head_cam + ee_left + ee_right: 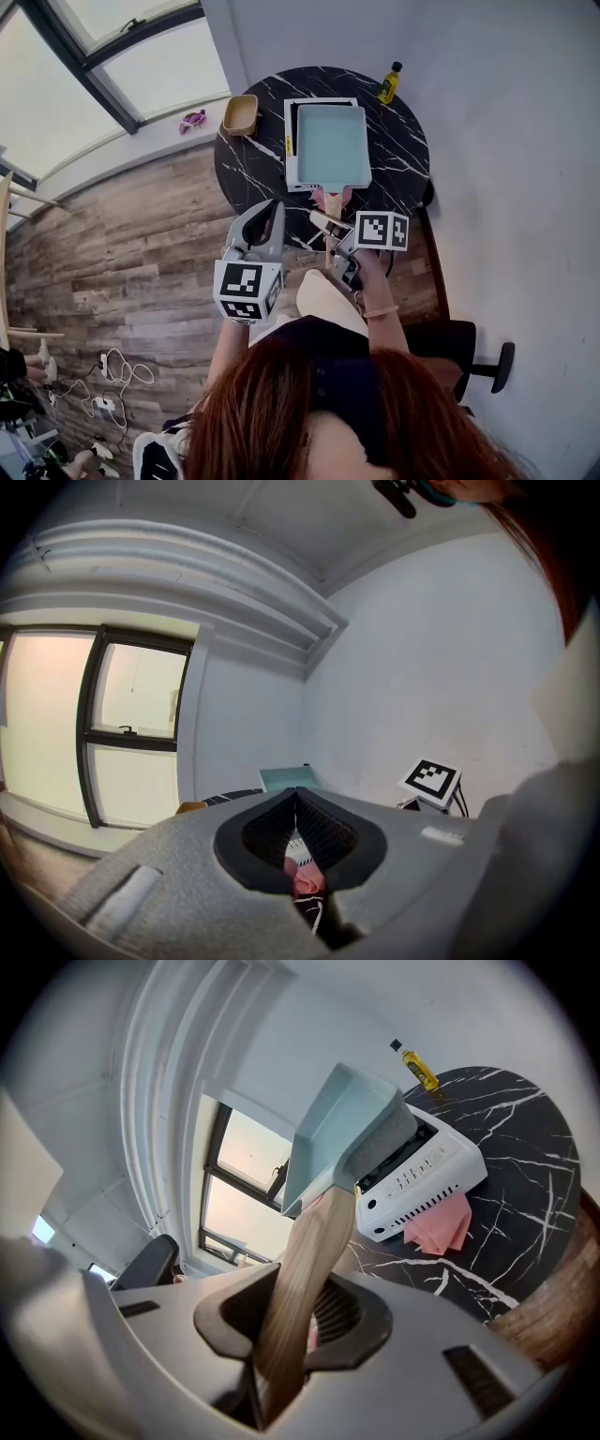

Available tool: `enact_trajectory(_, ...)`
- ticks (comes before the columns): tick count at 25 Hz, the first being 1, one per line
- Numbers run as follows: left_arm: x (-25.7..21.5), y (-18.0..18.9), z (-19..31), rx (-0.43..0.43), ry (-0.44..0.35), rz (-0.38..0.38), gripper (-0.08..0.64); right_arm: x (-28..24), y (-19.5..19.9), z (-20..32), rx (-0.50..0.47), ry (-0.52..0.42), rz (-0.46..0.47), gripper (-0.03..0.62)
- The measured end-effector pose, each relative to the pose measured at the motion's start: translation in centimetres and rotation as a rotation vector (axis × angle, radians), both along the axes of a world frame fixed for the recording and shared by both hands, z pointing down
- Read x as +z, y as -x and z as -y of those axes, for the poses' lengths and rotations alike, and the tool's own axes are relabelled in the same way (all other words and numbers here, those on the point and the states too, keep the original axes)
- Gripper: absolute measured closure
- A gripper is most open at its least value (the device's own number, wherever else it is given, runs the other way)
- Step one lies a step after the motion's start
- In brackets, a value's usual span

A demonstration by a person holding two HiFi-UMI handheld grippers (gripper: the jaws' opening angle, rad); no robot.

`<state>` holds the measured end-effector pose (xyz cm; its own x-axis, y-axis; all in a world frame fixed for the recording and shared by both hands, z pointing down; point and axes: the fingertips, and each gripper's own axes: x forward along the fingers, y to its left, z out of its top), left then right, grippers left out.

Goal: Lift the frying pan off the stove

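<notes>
Gripped the frying pan (333, 145) by its wooden handle (302, 1269) in the right gripper's (281, 1335) fingers; pan bare inside, tilted over the white stove (427, 1171) on the desk (525, 1119). Held nothing in the left gripper (296, 808), fingers pressed together.
</notes>
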<state>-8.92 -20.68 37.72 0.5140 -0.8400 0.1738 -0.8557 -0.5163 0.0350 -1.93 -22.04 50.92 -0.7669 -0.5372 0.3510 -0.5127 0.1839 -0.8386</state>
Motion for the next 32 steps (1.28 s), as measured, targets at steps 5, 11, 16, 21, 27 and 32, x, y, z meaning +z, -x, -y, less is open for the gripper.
enact_trajectory(5, -0.6, 0.7, -1.8, -0.004, -0.017, -0.008, 0.548, -0.8, 0.4, -1.8, 0.0, -0.018, -0.01, 0.494)
enact_trajectory(11, -0.7, 1.5, -3.3, -0.014, -0.025, -0.017, 0.548, -1.1, 1.0, -3.6, -0.008, -0.028, -0.018, 0.494)
enact_trajectory(16, -1.2, 2.0, -6.1, -0.017, -0.028, -0.022, 0.548, -1.9, 1.5, -6.5, -0.014, -0.041, -0.023, 0.494)
enact_trajectory(21, -1.2, 2.0, -7.9, -0.014, -0.035, -0.025, 0.548, -2.3, 1.6, -8.5, -0.014, -0.052, -0.026, 0.494)
enact_trajectory(27, -2.1, 1.7, -11.2, -0.004, -0.051, -0.03, 0.548, -3.4, 1.1, -12.0, -0.005, -0.066, -0.032, 0.494)
enact_trajectory(32, -2.4, 1.9, -13.5, 0.006, -0.062, -0.029, 0.548, -4.0, 1.2, -14.5, 0.001, -0.078, -0.034, 0.494)
